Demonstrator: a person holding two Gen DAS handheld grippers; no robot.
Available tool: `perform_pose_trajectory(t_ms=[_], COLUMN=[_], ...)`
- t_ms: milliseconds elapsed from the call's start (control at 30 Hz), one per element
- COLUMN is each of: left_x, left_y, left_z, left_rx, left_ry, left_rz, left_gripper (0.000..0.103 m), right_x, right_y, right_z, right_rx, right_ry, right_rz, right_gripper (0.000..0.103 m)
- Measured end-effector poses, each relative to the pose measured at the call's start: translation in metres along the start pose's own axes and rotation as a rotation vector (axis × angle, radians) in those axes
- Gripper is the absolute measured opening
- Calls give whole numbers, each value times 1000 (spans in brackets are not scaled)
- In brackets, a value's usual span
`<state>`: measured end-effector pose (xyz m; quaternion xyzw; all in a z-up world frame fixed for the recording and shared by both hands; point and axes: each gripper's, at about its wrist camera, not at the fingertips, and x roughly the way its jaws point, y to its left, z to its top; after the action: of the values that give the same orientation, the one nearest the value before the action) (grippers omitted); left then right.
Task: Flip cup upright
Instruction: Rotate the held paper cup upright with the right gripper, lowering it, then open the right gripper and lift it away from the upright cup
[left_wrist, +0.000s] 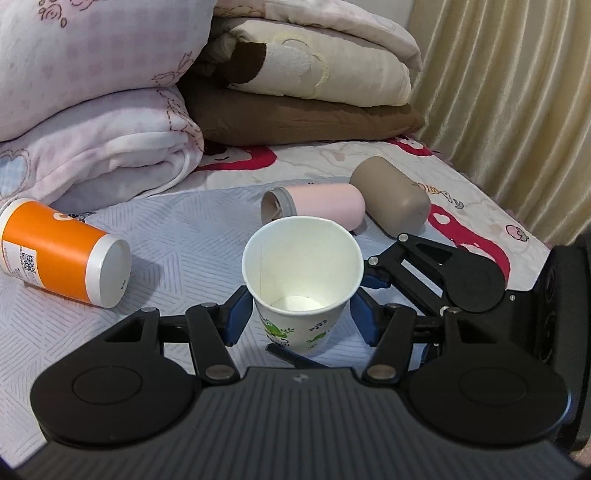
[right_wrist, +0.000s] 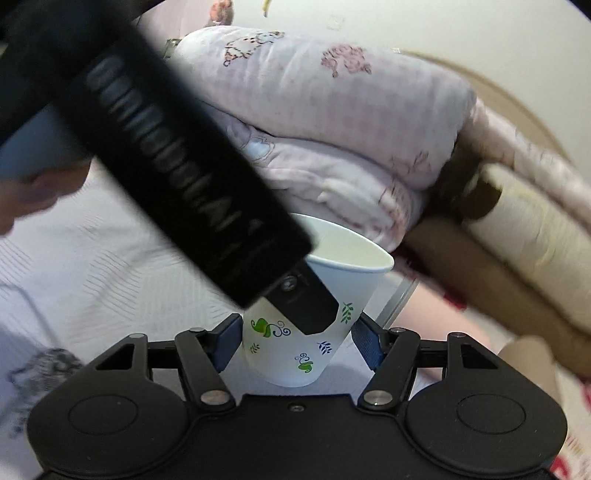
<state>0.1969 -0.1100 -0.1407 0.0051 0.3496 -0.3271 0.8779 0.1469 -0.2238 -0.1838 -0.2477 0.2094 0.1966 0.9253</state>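
The white paper cup with green leaves (left_wrist: 302, 280) stands mouth-up on the bed (left_wrist: 177, 236), pinched by left tongs (left_wrist: 301, 315); right tongs (right_wrist: 297, 343) look spread beside it.

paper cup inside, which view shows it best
The left wrist view: it looks down into the upright paper cup, showing its open mouth and bare bottom. In the right wrist view the cup is seen side-on, partly blocked by the other gripper's black body.
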Motion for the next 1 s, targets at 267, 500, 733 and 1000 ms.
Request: perform_pose_trajectory(t_ms=[267,500,733,1000], left_x=[11,19,19,16], left_y=[-1,-9,-12,-10], left_z=[-9,-15,-23,-23], left_rx=[2,38,28,-18], left_ry=[10,48,61,102], left_rz=[15,31,29,24], left_gripper=[57,57,57,61], right_x=[11,16,12,2], right_y=[-7,-14,-11,-10], right_z=[-4,-4,-6,-10], right_rx=[45,92,96,156], right_ry=[28,48,55,75], right_rz=[36,64,67,83], right_gripper=[70,70,70,80])
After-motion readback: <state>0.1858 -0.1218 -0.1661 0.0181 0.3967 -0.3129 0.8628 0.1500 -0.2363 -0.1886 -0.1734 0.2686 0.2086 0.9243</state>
